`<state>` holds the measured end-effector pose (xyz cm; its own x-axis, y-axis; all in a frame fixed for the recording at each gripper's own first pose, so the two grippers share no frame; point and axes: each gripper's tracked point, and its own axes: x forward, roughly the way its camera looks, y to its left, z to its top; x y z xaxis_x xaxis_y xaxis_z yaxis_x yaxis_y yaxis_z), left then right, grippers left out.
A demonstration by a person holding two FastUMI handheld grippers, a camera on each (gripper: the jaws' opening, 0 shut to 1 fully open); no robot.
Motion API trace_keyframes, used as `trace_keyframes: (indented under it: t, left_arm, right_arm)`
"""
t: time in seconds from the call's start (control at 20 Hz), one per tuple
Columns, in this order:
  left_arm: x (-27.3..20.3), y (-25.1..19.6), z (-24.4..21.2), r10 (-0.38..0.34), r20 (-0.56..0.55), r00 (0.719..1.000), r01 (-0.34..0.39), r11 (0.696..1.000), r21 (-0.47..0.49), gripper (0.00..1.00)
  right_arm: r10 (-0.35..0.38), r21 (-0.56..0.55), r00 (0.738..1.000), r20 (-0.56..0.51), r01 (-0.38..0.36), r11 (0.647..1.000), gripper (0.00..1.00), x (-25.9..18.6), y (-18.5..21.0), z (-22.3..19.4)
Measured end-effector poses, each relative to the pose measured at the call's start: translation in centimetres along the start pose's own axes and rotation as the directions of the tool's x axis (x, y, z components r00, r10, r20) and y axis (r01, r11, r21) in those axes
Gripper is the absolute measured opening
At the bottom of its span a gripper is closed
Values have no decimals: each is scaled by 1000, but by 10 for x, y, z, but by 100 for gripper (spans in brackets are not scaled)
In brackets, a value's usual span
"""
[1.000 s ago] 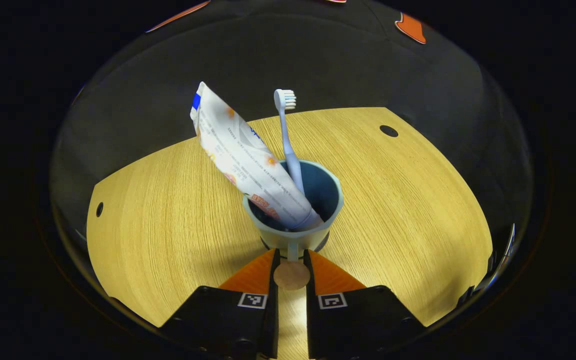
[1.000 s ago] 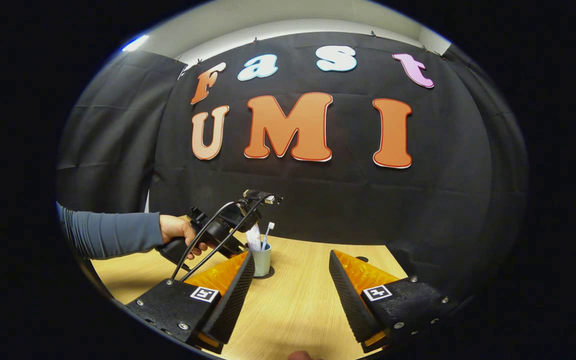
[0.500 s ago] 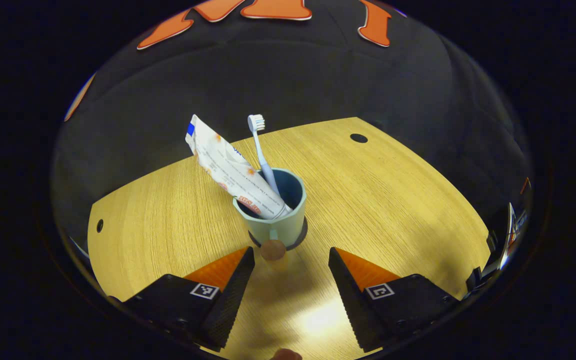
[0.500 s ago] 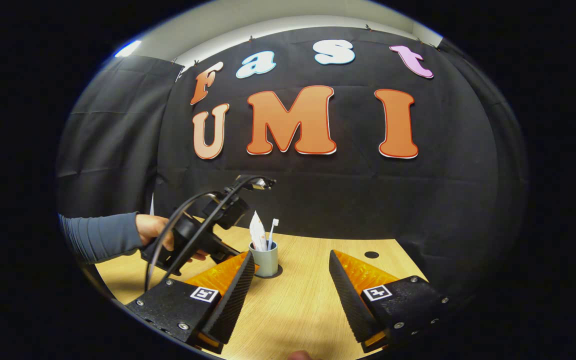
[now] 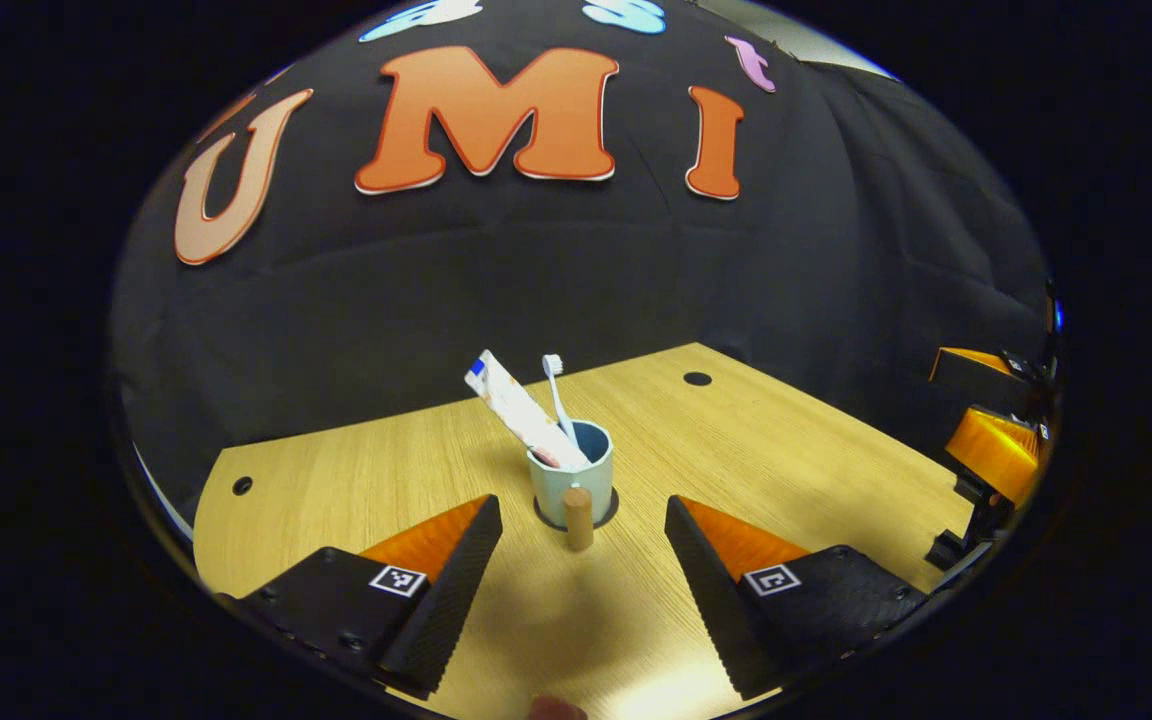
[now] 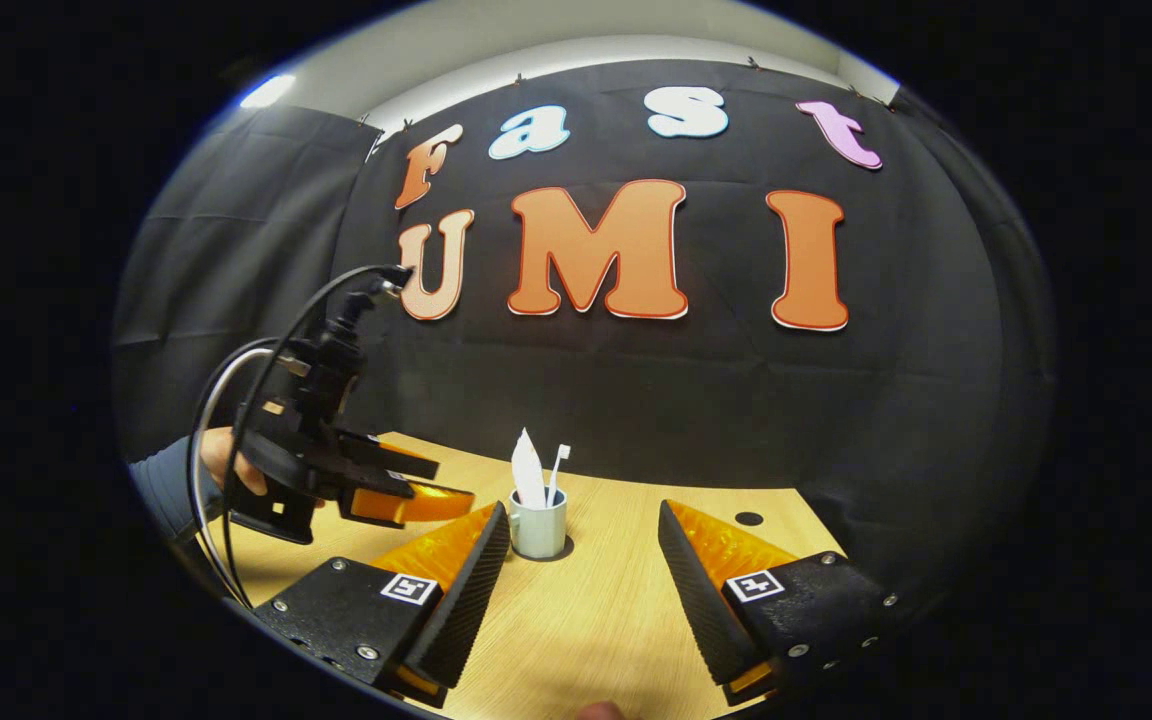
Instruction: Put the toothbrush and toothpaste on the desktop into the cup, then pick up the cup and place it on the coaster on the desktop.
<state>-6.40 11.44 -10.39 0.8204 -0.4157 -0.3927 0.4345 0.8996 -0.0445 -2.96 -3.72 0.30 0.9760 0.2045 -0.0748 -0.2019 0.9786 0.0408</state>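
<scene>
On coaster, cup now released.

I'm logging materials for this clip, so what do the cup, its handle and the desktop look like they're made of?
The cup looks like matte ceramic or plastic: pale, smooth, no sheen; which one is unclear. Its handle seems to be bare wood, a tan peg with a dull finish. The desktop looks like light wood or wood-look laminate, with fine straight grain lines and a soft glare near the camera.
</scene>
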Motion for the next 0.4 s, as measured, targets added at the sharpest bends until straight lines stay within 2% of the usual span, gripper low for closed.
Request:
trace_keyframes:
  t: [0.2, 0.4]
  left_arm:
    - [-56, 12, 24, 86, 151, 985, -85, 996, -16, 99]
    - [-100, 18, 31, 164, 257, 953, -167, 986, -10, 99]
  right_arm:
    - [-12, 7, 1000, 29, 11, 1000, 89, -9, 5, 13]
    - [1, 12, 999, 39, -2, 1000, 89, -22, 19, 18]
